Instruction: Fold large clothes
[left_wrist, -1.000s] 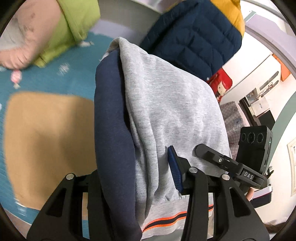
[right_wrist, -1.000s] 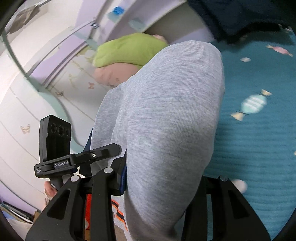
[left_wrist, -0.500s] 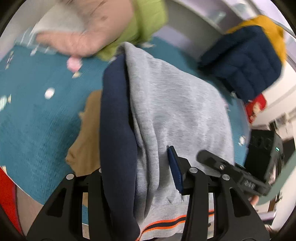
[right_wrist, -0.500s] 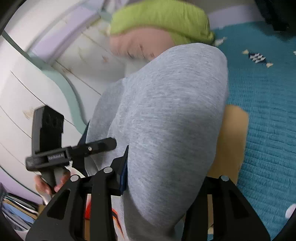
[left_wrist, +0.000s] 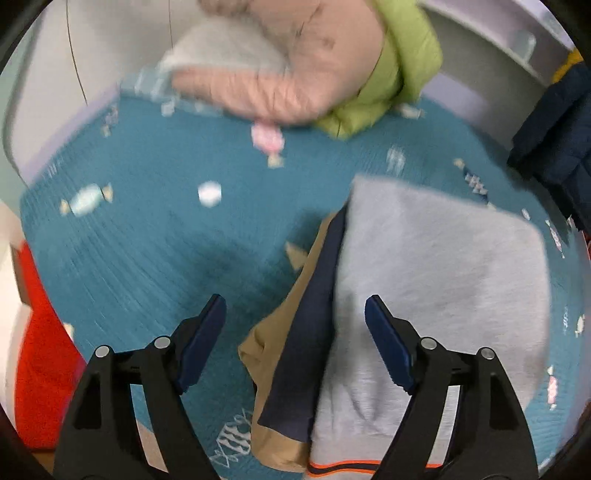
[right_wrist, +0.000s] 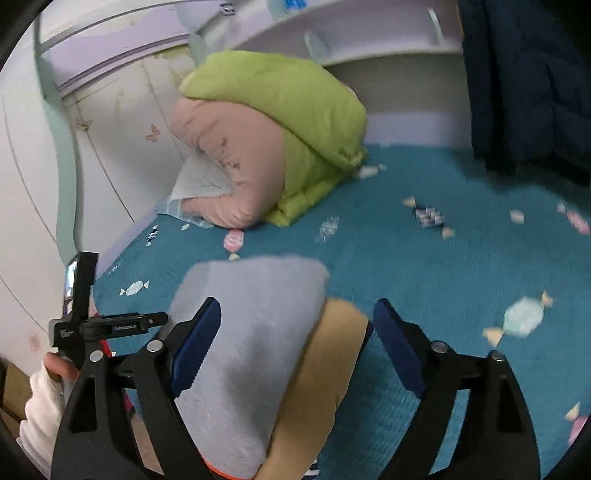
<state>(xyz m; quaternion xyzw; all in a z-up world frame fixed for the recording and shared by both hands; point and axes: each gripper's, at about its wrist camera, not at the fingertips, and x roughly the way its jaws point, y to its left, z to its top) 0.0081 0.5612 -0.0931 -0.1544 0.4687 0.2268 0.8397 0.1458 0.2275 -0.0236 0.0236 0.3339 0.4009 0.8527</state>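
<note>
Folded grey sweatshirt (left_wrist: 436, 280) lies on tan garment (left_wrist: 280, 332), both on teal candy-print bedspread (left_wrist: 155, 251). Left gripper (left_wrist: 295, 325) jaws opening, wide, pads clear of cloth. Right gripper (right_wrist: 295, 325) jaws opening, wide, sweatshirt between pads, ungripped. Green-pink quilt (right_wrist: 273, 140) beyond.

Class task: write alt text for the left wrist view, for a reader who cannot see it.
A folded grey garment lies on a tan one on a teal candy-print bedspread. The left gripper hangs above, fingers opening, not touching it. Pink and green bedding lies behind.
</note>
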